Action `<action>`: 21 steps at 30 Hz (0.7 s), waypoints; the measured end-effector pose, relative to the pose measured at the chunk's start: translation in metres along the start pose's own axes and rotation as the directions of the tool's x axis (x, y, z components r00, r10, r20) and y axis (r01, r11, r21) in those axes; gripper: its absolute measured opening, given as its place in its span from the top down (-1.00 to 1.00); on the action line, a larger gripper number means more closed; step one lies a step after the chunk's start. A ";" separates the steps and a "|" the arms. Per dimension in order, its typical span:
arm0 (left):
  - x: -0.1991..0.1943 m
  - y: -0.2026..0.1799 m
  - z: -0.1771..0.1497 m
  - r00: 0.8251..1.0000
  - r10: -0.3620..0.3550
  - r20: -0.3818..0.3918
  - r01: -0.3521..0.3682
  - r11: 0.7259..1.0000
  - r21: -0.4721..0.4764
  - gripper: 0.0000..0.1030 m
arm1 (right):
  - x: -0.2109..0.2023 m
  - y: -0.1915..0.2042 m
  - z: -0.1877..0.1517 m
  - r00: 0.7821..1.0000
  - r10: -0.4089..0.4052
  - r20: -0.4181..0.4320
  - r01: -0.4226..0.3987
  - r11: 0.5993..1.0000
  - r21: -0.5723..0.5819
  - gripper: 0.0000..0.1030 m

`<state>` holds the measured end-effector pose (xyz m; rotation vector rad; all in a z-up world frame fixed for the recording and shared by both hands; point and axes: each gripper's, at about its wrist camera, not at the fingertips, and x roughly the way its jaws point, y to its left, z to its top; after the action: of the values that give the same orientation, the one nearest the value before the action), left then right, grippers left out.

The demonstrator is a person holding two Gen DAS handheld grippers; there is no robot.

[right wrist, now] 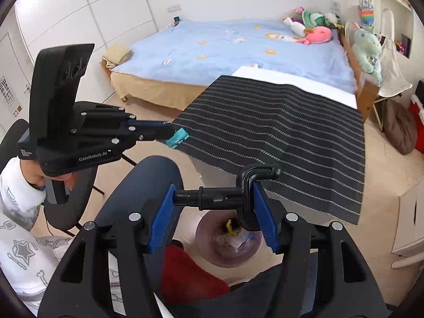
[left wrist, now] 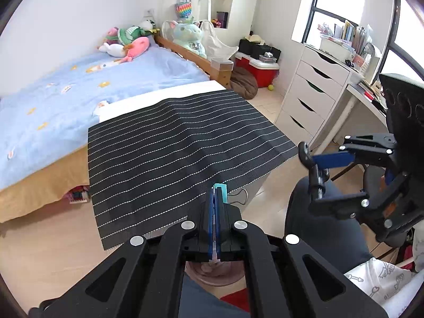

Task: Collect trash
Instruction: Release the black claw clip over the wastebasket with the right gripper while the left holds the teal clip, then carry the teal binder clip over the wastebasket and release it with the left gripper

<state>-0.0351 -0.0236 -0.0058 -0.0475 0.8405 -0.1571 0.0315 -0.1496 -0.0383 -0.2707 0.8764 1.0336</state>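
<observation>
Gripping a teal binder clip [left wrist: 220, 191] in our tightly closed left claw [left wrist: 215, 193] at the striped mat's [left wrist: 172, 143] near edge, we clamp a black hooked plastic part [right wrist: 233, 193] in our right claw [right wrist: 212, 212] above the pink trash bin [right wrist: 212, 254].

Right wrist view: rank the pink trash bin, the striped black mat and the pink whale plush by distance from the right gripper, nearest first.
1. The pink trash bin sits just below the right gripper, on the floor between its fingers.
2. The striped black mat lies ahead, beyond the fingertips.
3. The pink whale plush lies on the blue bed, far right.
</observation>
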 end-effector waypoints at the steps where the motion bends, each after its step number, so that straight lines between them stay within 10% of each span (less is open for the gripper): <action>1: 0.000 0.000 0.000 1.000 0.000 0.000 0.000 1.000 0.000 0.99 | 0.002 0.000 0.000 1.000 0.002 -0.004 -0.002 1.000 -0.001 -0.16; 4: -0.001 0.002 -0.001 1.000 0.003 0.001 -0.003 1.000 -0.001 0.99 | 0.004 -0.003 0.001 1.000 0.000 0.001 0.000 1.000 0.010 -0.66; 21: 0.003 -0.010 -0.003 0.999 -0.029 -0.020 0.030 0.999 0.024 0.99 | -0.012 -0.023 -0.002 0.995 -0.086 0.042 0.081 0.991 0.108 -0.91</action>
<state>-0.0368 -0.0339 -0.0092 -0.0358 0.8573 -0.1959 0.0469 -0.1701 -0.0356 -0.1916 0.8680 0.9096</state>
